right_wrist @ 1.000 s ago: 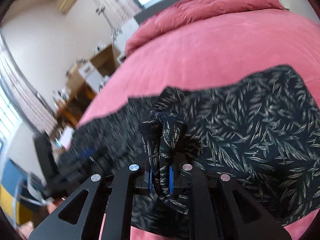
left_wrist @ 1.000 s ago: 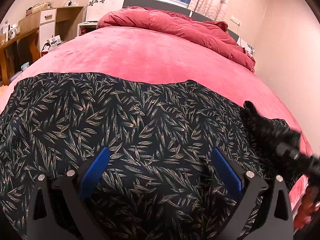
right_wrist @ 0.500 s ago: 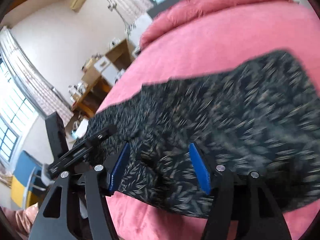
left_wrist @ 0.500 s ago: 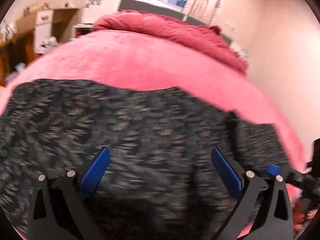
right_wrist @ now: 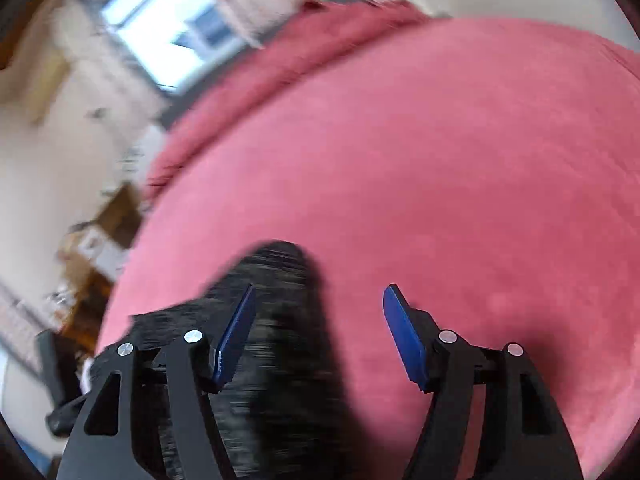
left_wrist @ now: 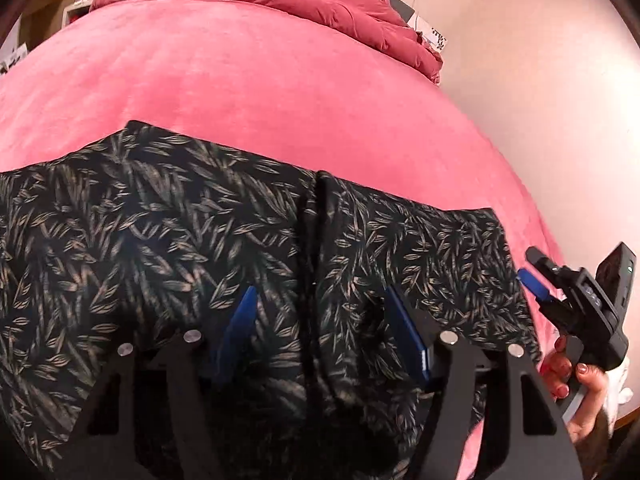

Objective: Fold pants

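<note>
Fabric: black leaf-print pants [left_wrist: 168, 248] are lying across the lower half of the left wrist view, on the pink bedspread [left_wrist: 240, 92].
Fold line: a doubled edge is running top to bottom through the frame's middle, so one fold appears to be laid.
Left gripper [left_wrist: 320, 320]: jaws have just been closing partway; they are standing apart over the cloth, pinching nothing.
Right gripper [right_wrist: 318, 320]: jaws have just been opening; they are parted and released, with blurred pants [right_wrist: 276, 320] at lower left and bare bedspread [right_wrist: 440, 160] between the pads.
Step in hand: likely repositioning between folds.
Next move: each gripper probably needs a fresh edge or corner, pinched cleanly through both layers, before lifting.
</note>
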### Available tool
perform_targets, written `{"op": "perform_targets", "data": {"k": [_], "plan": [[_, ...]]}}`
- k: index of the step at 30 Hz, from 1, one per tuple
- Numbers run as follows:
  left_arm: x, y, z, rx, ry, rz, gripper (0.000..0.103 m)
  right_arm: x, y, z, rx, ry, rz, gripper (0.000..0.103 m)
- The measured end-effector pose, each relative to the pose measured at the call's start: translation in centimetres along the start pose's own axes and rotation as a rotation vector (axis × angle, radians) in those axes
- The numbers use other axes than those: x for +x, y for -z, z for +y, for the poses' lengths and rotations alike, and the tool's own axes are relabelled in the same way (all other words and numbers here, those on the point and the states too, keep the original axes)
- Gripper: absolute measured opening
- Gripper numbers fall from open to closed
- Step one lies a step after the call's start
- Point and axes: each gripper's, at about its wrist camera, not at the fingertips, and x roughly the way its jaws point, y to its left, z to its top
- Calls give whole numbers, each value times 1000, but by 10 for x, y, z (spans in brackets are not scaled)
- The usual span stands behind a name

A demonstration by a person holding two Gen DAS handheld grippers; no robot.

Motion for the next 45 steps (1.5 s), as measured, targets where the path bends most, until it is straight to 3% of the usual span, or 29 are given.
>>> {"op": "perform_targets", "data": {"k": [1,2,3,6,9,13,16,19,22,25,29,33,36,39,45], "plan": [[1,1,-2,-4,10,-9,64,4,-1,-4,25,15,6,64],[2,2,-4,-9,24,-11,54,6,-1,-5,33,30,2,64],[6,4,-7,-14,44,0,37,8,-2,-5,31,52,-3,64],[10,9,-9,-40,59,13,18,20,-2,0,-5,104,24,64],[4,12,-5,-77,109,-1,13,19,-2,-2,-39,89,46,62],[-18,19,-4,-99,148,-72,12,30,-4,11,-129,148,70,62],[-29,24,0,-96,113,-116,12,41,-2,27,-242,210,92,62],[-10,29,11,-114,70,-53,13,52,9,44,-416,336,88,64],[2,36,13,-79,57,-76,16,50,15,51,-474,378,63,64],[-1,39,13,-72,56,-89,18,44,10,40,-392,321,60,64],[-17,55,15,-65,74,-109,44,15,14,33,-310,249,14,64],[-27,81,-16,107,-3,-140,72,12,21,50,-355,179,-3,67],[-31,94,-31,200,-75,-136,74,13,30,58,-381,174,15,73],[-36,93,-27,161,-46,-135,74,26,40,52,-377,238,97,74],[-64,92,0,26,48,-163,88,29,28,48,-350,233,93,80]]}}
